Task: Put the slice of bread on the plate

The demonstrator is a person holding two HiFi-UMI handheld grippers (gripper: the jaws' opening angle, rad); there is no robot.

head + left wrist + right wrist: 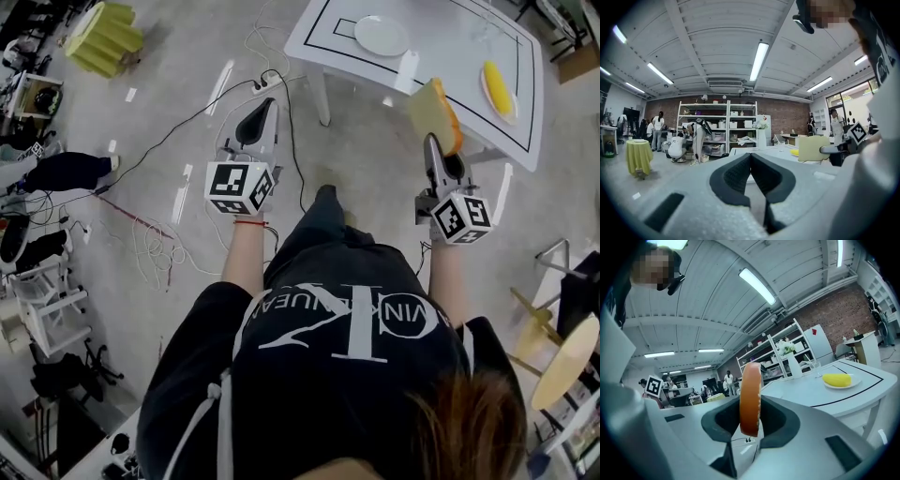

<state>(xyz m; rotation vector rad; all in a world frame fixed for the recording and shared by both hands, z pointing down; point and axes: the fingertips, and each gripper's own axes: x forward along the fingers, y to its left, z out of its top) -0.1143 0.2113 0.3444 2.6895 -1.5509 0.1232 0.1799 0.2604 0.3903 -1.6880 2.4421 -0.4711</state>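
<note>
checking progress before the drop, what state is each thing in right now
slice of bread, clamped upright on edge, above the floor, short of the table
right gripper, shut on the slice of bread
left gripper, shut, empty
white plate, empty, on the table
other plate, holding yellow food

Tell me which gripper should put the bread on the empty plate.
Right. The right gripper clamps the bread slice on edge, facing the table with the empty plate; the left gripper is shut on nothing.
</note>
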